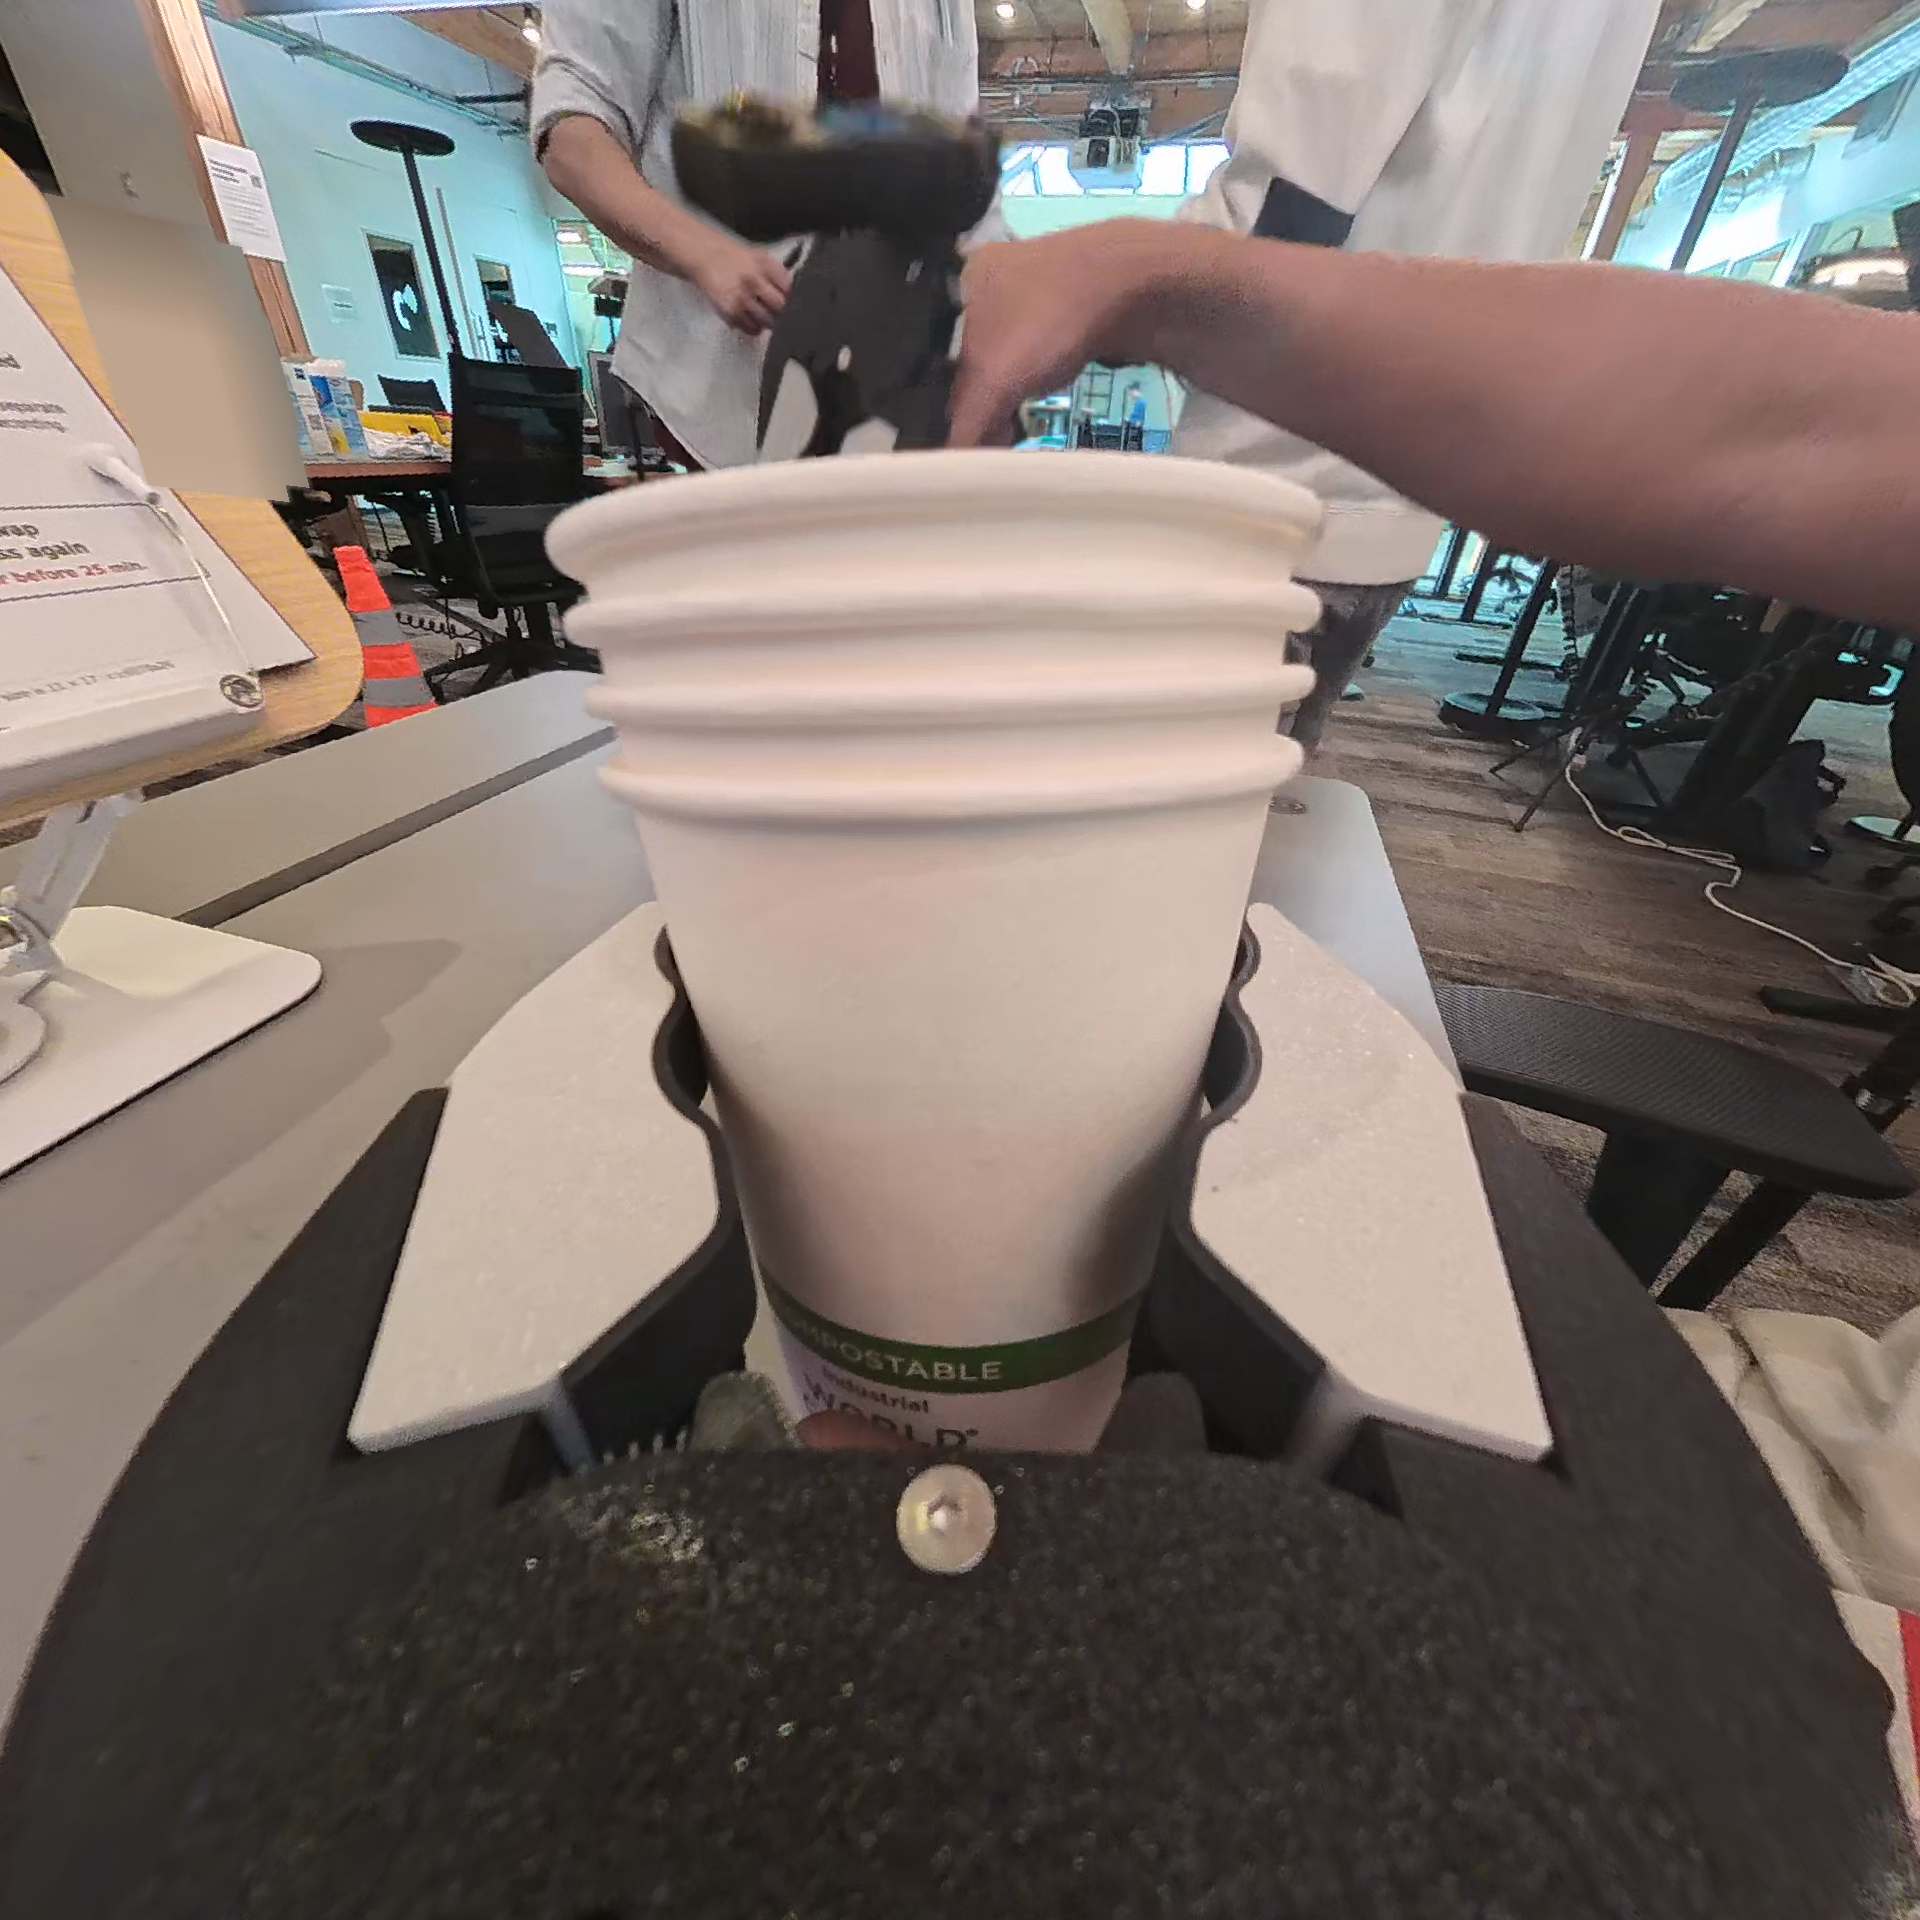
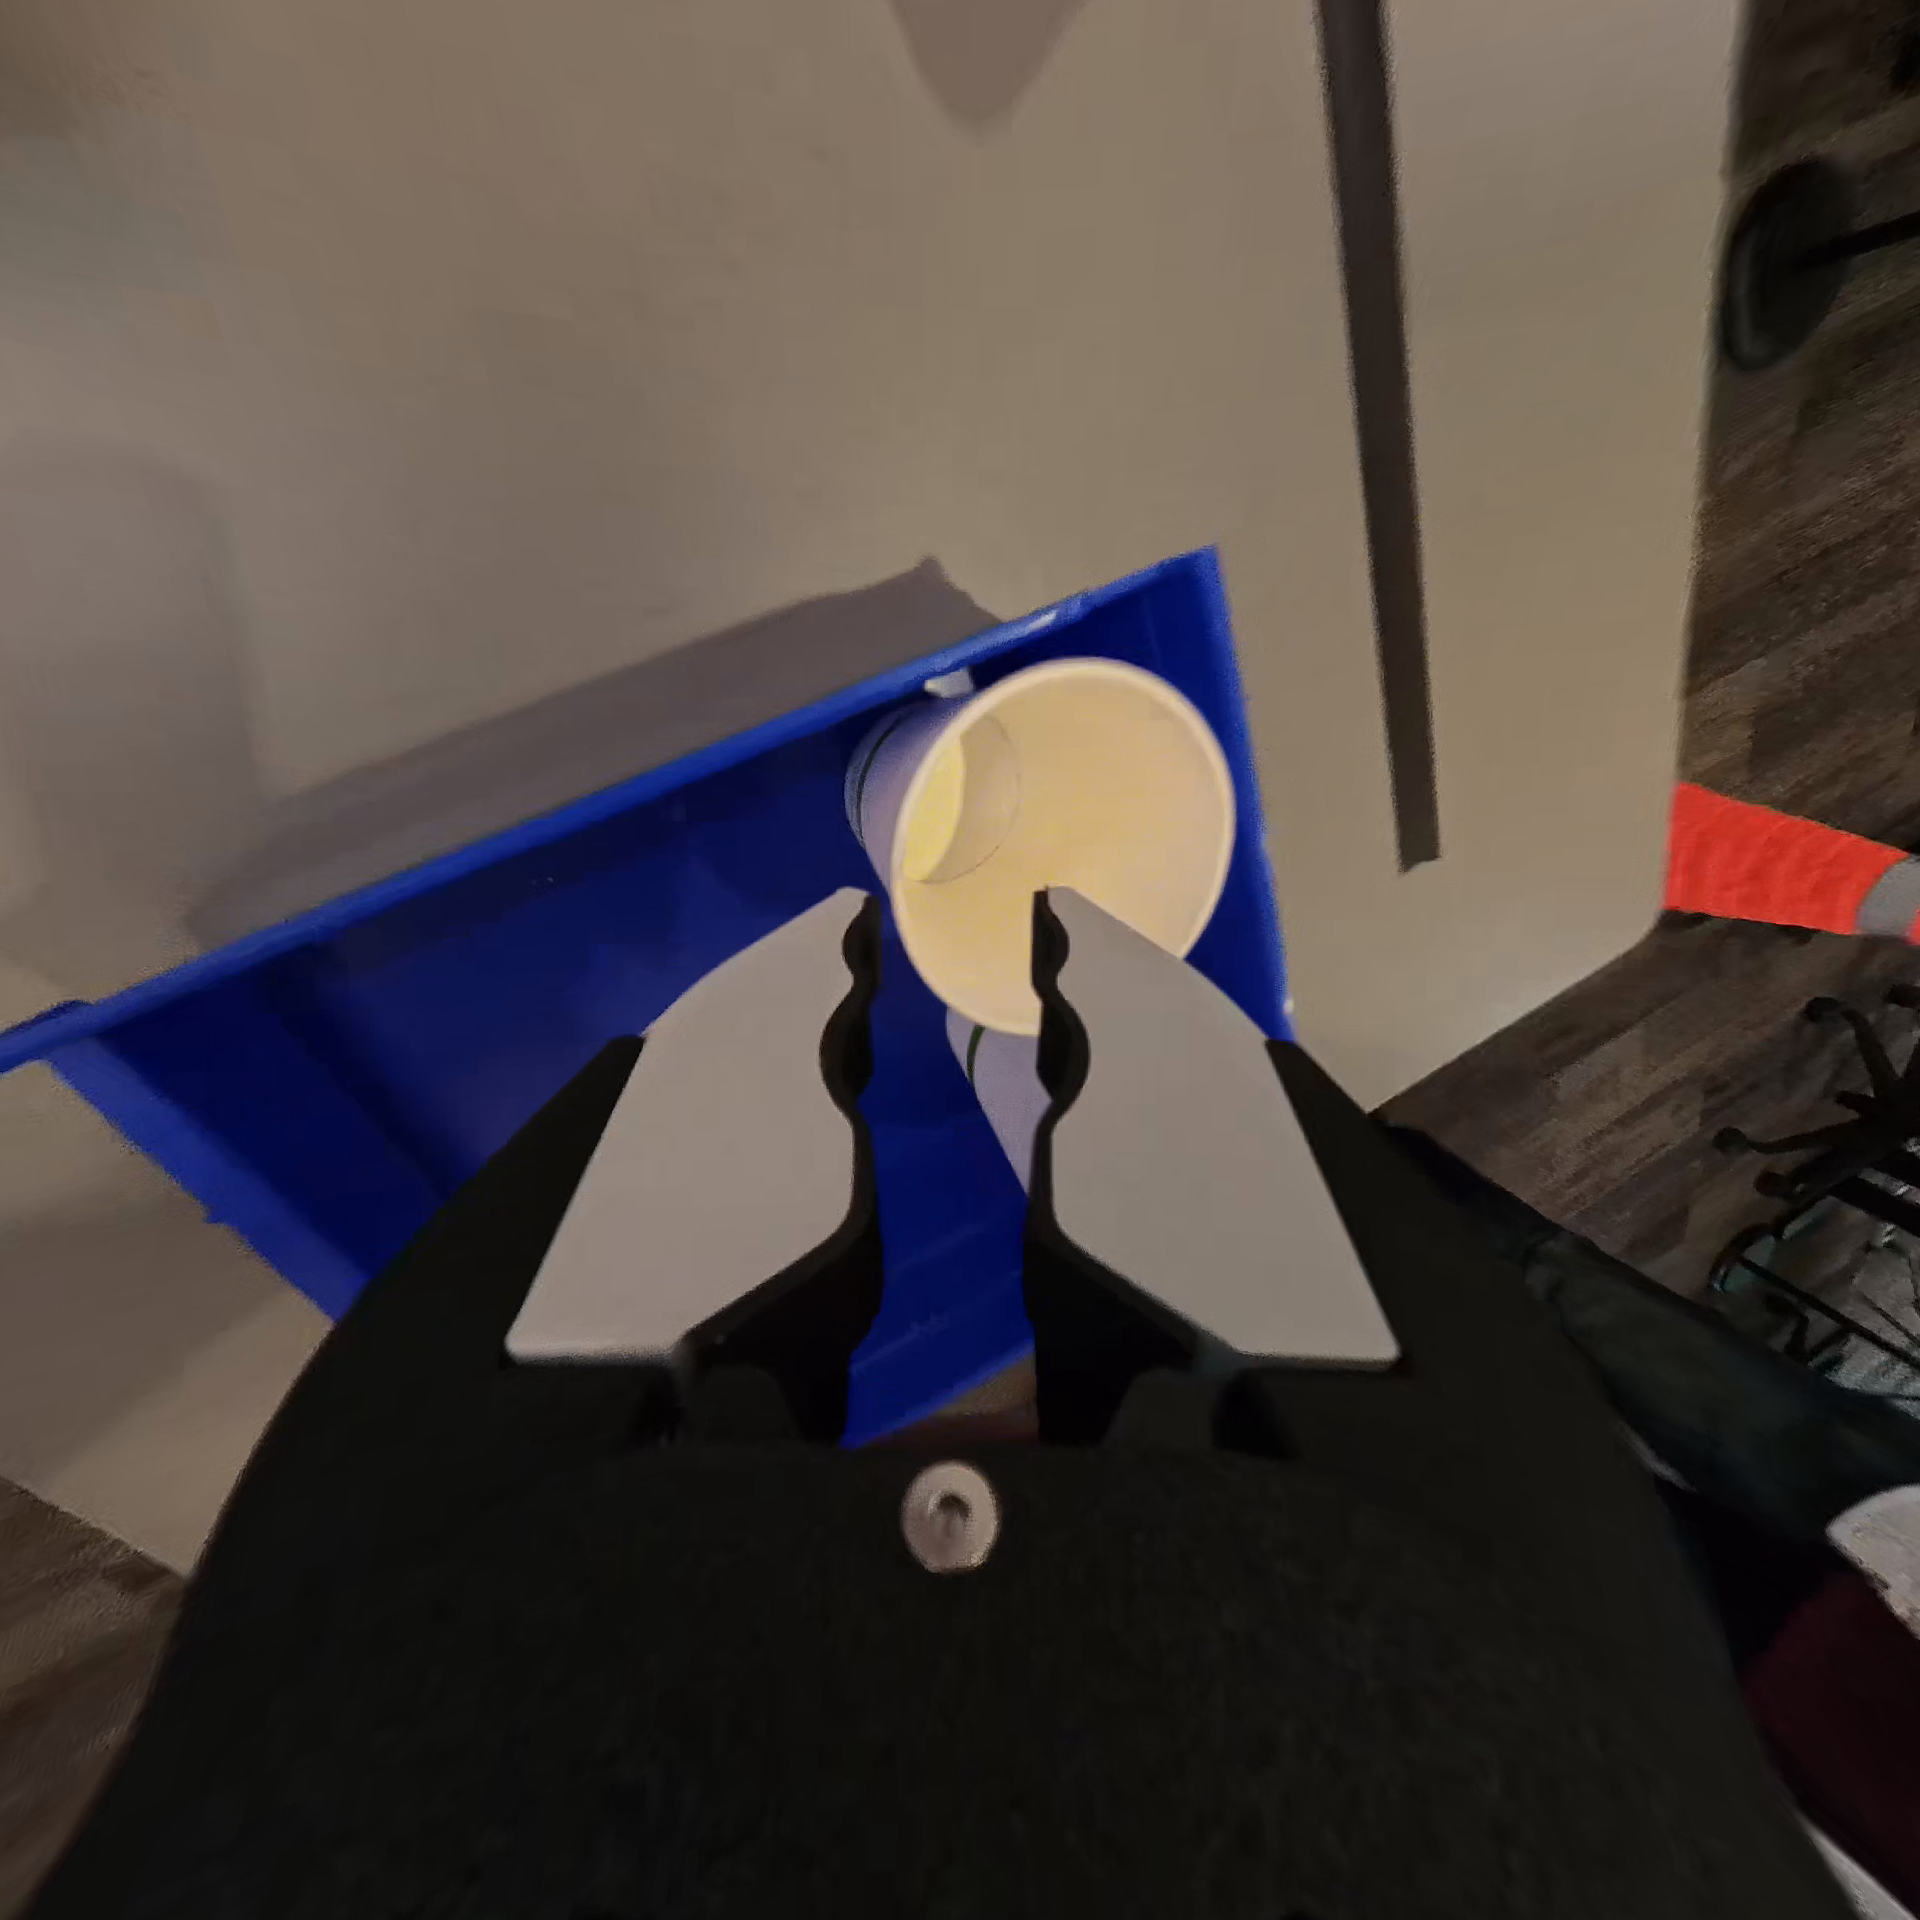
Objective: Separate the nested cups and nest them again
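My left gripper [image 1: 956, 935] is shut on a stack of several nested white paper cups [image 1: 935, 1039] with a green band near the base. It holds the stack upright above the grey table [image 1: 343, 935]. My right gripper [image 2: 954, 899] is open and empty. It hovers over a blue bin [image 2: 520, 987]. One white cup [image 2: 1081, 831] lies on its side in the bin's far right corner, mouth towards me. A second cup [image 2: 997, 1081] lies below it, partly hidden by my right finger. In the left wrist view the right gripper [image 1: 847, 416] is blurred behind the stack's rim, held by a person's hand [image 1: 1039, 322].
A sign on a white stand [image 1: 104, 582] sits on the table at left. An orange cone [image 1: 384, 644] stands on the floor beyond, and also shows in the right wrist view [image 2: 1766, 857]. A black chair [image 1: 1662, 1101] is at right. Two people [image 1: 665, 208] stand behind the table.
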`<control>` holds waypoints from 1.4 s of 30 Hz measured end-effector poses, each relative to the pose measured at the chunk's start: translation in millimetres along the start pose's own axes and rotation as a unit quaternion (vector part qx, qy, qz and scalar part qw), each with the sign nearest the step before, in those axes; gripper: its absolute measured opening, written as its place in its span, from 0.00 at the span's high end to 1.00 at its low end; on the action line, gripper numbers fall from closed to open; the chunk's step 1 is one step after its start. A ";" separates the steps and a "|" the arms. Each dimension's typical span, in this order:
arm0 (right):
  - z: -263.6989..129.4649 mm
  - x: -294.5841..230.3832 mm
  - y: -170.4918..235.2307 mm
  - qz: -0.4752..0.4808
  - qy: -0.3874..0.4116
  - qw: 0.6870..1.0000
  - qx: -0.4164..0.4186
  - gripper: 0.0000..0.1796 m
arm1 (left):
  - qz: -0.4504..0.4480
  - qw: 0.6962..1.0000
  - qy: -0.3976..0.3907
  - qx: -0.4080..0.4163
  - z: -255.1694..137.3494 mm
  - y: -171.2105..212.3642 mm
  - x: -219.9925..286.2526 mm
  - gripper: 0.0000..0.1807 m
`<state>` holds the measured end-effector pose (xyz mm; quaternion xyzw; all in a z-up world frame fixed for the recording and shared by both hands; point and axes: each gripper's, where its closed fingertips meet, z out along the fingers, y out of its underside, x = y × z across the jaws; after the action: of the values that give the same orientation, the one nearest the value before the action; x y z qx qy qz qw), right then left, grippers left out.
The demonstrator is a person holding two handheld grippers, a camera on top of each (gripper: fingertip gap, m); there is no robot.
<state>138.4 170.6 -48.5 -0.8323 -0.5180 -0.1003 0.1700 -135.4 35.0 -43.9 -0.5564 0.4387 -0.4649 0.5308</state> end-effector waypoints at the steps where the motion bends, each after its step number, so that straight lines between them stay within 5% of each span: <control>1: -18.6 0.4 -12.2 -0.007 0.011 1.000 0.021 0.84 | -0.002 1.000 -0.002 0.003 -0.3 -0.8 -1.3 0.47; 4: -85.5 -17.7 -71.0 -0.025 0.017 0.990 0.139 0.84 | -0.008 1.000 -0.004 0.009 -1.4 -2.9 -3.5 0.47; 8: -148.1 -119.4 -151.0 -0.101 -0.110 0.951 0.272 0.87 | -0.007 1.000 -0.008 0.009 -1.7 -2.8 -4.4 0.47; 14: -127.4 -236.4 -194.4 -0.235 -0.183 0.927 0.228 0.91 | -0.004 1.000 -0.009 0.007 -2.6 -1.7 -3.6 0.47; 32: -120.2 -250.5 -214.6 -0.258 -0.215 0.921 0.199 0.98 | -0.005 1.000 -0.013 0.008 -7.9 -3.6 -8.7 0.47; 42: -172.5 -203.7 -207.2 -0.233 -0.168 0.929 0.233 0.98 | 0.005 1.000 0.009 0.000 -5.2 -0.1 1.8 0.47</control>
<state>-136.0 19.2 77.8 -0.6297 -0.7271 0.1275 0.2420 -140.1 32.2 -43.6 -0.5499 0.4465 -0.4670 0.5293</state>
